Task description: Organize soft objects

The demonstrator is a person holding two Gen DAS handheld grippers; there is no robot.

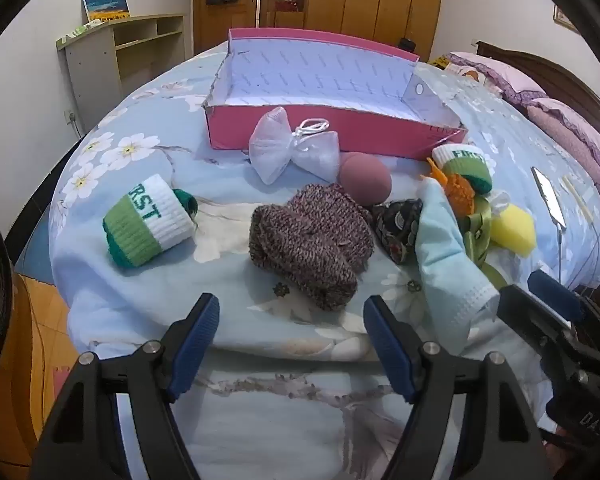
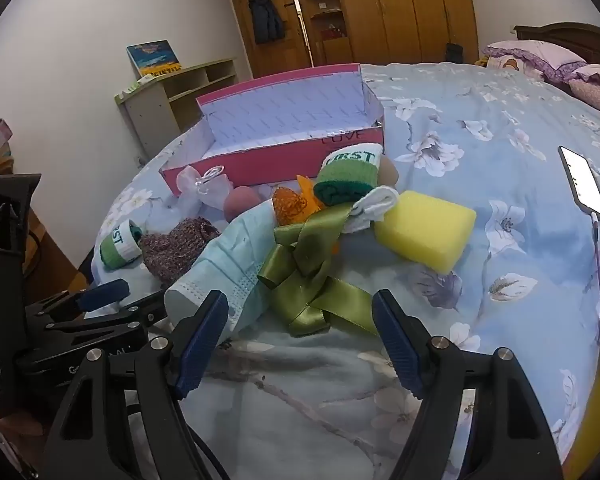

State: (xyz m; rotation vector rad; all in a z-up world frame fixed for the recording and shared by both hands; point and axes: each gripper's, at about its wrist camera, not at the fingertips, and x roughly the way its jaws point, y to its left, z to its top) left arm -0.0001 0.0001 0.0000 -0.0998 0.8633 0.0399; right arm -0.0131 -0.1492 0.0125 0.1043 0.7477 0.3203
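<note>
Tools first: the left tool (image 1: 290, 344) hangs released with nothing between its blue pads, just short of the knitted hat (image 1: 308, 236); the right tool (image 2: 300, 340) is likewise spread wide and empty, just short of the green ribbon (image 2: 312, 280). Both point down at the bed (image 2: 480, 152).

Taking the pink box (image 1: 332, 128) as landmark: it lies open and empty at the far side, and all the soft things lie in front of it. The white bow (image 1: 288, 148) touches its near wall, the pink ball (image 1: 366, 184) is just nearer, the hat nearer again. A rolled sock (image 1: 148, 226) lies off to the box's left, a second sock (image 2: 348, 176) by its right corner, with the face mask (image 2: 224, 264) and yellow sponge (image 2: 424, 230) beside the ribbon.

All look light and squashy. The hat should grip best across its thick folded middle; the ribbon looks slippery, so its knot is the safest hold.
</note>
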